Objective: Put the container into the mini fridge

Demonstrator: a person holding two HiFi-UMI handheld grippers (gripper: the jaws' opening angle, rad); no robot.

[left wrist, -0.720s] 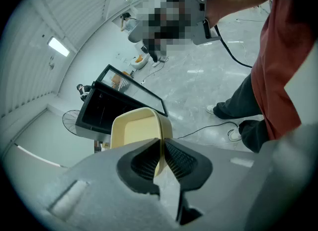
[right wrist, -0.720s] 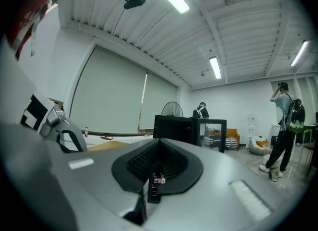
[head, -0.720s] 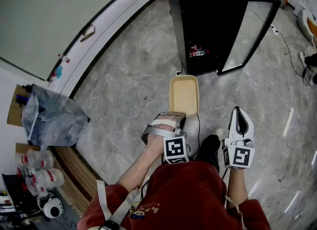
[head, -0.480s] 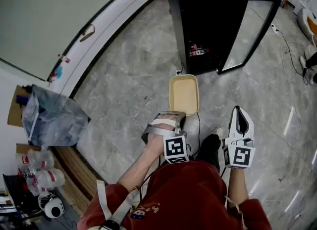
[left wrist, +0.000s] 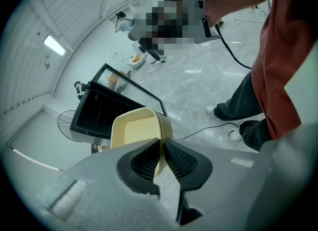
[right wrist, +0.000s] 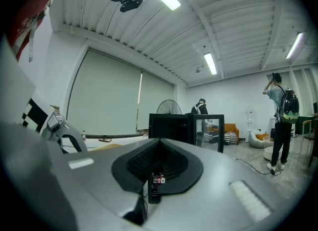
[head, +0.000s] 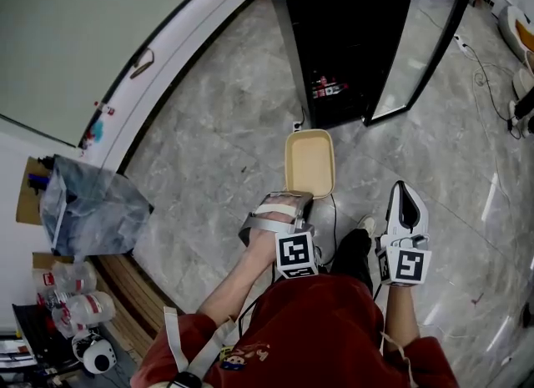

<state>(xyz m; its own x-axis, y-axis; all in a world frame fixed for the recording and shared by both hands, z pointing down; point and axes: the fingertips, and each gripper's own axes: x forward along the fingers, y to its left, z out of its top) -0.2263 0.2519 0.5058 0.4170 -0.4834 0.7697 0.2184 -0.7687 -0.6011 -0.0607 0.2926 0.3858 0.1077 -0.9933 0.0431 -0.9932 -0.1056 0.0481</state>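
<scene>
A cream, shallow, empty container (head: 309,163) hangs over the grey floor with my left gripper (head: 288,203) shut on its near rim. In the left gripper view the dark pads pinch the thin wall of the container (left wrist: 136,128) from both sides, at my left gripper (left wrist: 160,158). The black mini fridge (head: 346,36) stands ahead with its glass door (head: 417,48) swung open to the right; the fridge (left wrist: 97,113) shows beyond the container. My right gripper (head: 405,201) is held low at the right, shut and holding nothing; in its own view my right gripper (right wrist: 158,163) points toward the fridge (right wrist: 171,125).
A white bench (head: 167,52) runs along the left wall. A clear plastic bag (head: 88,199) and several bottles (head: 71,294) sit at the lower left. A cable (head: 334,219) lies on the floor. A fan (right wrist: 170,107) and people (right wrist: 278,120) stand further off.
The head camera has shifted slightly, so the fridge sits a little further left and up. Both grippers and the container keep their places.
</scene>
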